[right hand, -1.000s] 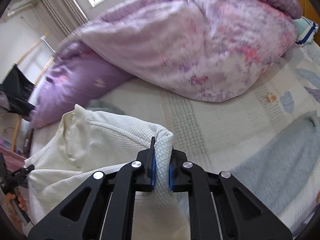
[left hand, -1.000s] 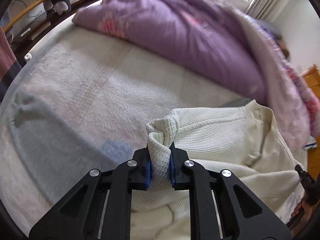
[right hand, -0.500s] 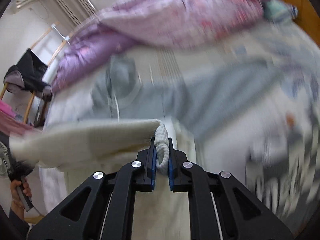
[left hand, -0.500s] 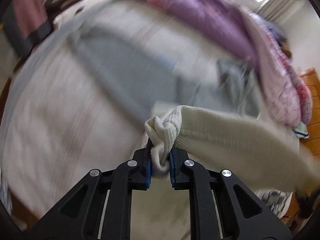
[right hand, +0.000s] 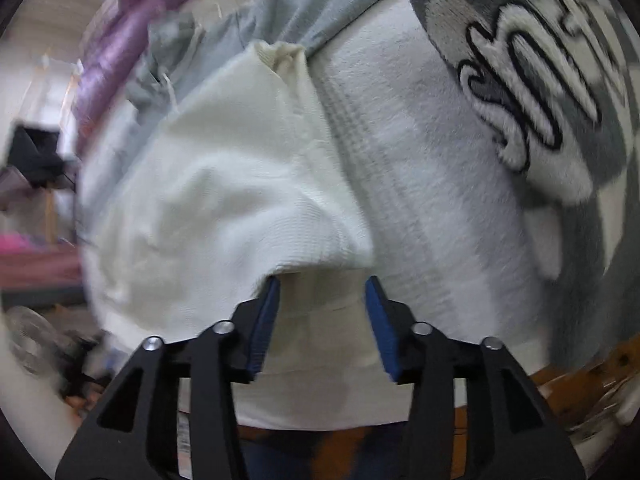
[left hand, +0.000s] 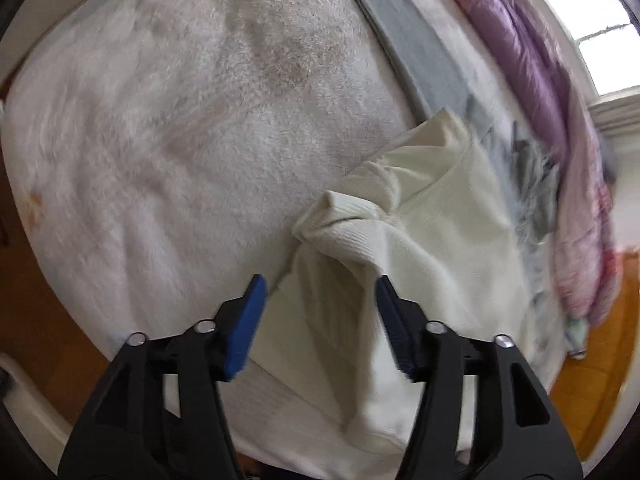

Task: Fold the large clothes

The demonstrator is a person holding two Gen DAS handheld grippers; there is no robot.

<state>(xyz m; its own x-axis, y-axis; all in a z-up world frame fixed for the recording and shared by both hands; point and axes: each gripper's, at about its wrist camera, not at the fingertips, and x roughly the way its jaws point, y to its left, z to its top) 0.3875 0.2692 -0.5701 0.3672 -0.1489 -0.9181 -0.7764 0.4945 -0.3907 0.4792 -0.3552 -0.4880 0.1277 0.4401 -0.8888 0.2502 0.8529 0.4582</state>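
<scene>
Since the earlier frames, both hands have swept the cream knitted top across the bed toward its near edge and let it go: a second ago each pair of jaws was pinched shut on a bunched corner of the knit, and now both are opening with nothing pressed between the pads. The left gripper [left hand: 318,312] hangs above the cream top [left hand: 420,240], whose released corner has slumped into a soft peak just ahead of the blue pads [left hand: 244,328]; cloth lies in the gap beneath, but the pads stand clear of it. The right gripper [right hand: 322,312] shows the same, its jaws spread over the near edge of the cream top [right hand: 224,184], which lies doubled on the white fleece blanket [left hand: 180,140] covering the bed. A grey garment [left hand: 424,56] stretches out beyond it, partly under its far end, and the purple duvet [left hand: 532,52] is heaped at the far side. In the right view a grey and white patterned blanket [right hand: 532,92] lies beside the top. Judging by the layered edge near the jaws, one fold has been laid, bringing one end over onto the other. The top looks lumpy rather than flat, so the next step probably calls for smoothing or a fresh grasp on the sides for a second fold.
</scene>
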